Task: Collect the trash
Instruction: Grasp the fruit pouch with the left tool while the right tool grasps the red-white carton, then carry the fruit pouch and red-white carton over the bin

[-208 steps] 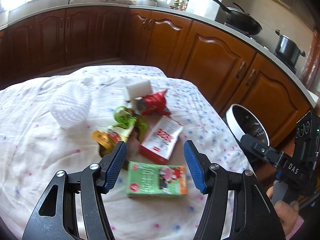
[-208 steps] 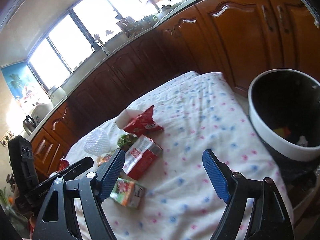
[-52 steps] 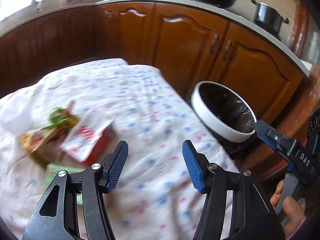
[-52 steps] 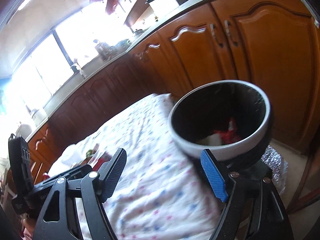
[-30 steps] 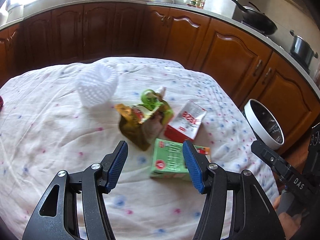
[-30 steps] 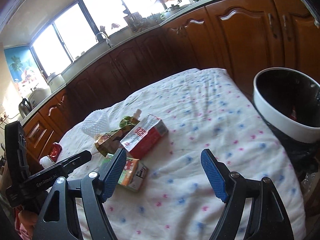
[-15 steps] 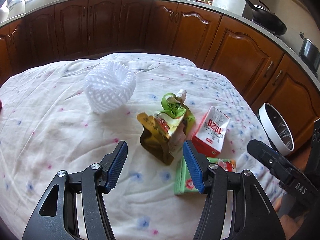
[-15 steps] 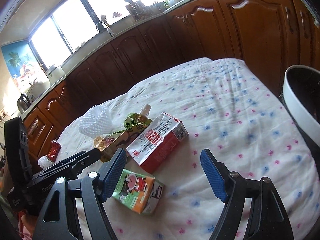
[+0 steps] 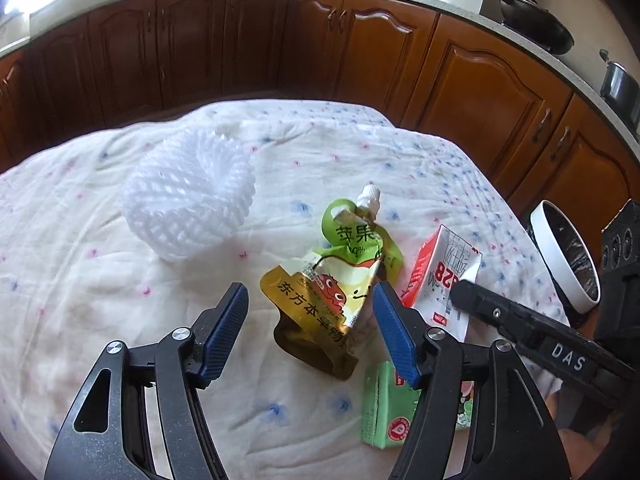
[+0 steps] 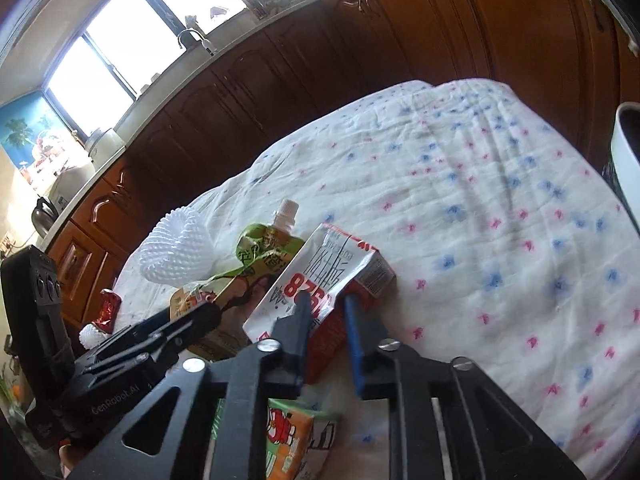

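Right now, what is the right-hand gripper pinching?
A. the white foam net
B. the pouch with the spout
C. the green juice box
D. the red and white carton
D: in the right wrist view the right gripper has its fingers closed on the red and white carton.

Glossy foil pouch [image 9: 320,304] (crinkled), foam net [image 9: 188,204] — cloth tablecloth [image 9: 80,280]

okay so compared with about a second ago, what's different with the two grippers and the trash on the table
The right gripper has moved in and closed its fingers on the red-and-white milk carton; a second ago it was wide open and short of it. The left gripper has advanced, open, so the gold and green drink pouches now sit between its fingers. The white foam net and green juice box lie unchanged.
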Motion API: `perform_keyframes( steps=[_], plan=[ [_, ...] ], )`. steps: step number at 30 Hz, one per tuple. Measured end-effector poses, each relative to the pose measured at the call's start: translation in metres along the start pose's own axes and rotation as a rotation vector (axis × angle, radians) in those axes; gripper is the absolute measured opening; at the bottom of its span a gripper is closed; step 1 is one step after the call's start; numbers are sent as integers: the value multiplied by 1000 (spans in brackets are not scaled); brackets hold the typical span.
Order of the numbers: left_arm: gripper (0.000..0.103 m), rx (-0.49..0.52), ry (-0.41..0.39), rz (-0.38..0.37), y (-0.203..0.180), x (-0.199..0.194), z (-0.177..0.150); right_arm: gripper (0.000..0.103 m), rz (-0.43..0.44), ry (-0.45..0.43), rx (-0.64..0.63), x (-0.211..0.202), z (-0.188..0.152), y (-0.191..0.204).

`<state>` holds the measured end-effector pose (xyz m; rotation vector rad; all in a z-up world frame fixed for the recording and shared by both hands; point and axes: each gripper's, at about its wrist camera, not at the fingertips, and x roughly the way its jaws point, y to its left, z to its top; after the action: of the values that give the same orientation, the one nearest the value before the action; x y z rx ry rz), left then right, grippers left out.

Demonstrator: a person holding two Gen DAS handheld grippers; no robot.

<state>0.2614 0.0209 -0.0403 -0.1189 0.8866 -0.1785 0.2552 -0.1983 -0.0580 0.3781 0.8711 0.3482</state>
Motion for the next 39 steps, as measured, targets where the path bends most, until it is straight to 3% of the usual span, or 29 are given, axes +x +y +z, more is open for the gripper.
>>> perform_keyframes(
  steps=[1,5,8,16,18,20,23,27,29,32,39],
  plan=[
    [65,-2,8,-14,1,2,-1,8,-2,-2,-4,-1,2,0],
    [41,9,42,-48,-4,6,-5,5,-9,-6,-24,1,12,-2],
    [34,35,56,-60,-12,8,-8,4,-12,-19,-30,-3,16,-5],
    [35,85,73,-50,-23,9,-7,9,7,-6,1,-4,19,-17],
    [41,91,75,-35,-24,10,-6,10,10,-5,1,-2,17,-17],
    [61,93,59,-21,-24,8,-4,10,12,-3,3,-1,17,-16],
    [67,97,43,2,-24,7,1,10,17,3,7,3,17,-18],
    [67,104,41,19,-27,15,7,6,9,-8,-7,1,15,-16],
    [51,110,54,13,-29,21,7,5,15,-21,-20,-4,13,-14],
    [45,127,35,24,-34,18,5,5,11,-45,-34,-15,11,-13],
    [42,113,-15,0,-43,-2,6,5,-6,-108,-42,-51,10,-24]
  ],
)
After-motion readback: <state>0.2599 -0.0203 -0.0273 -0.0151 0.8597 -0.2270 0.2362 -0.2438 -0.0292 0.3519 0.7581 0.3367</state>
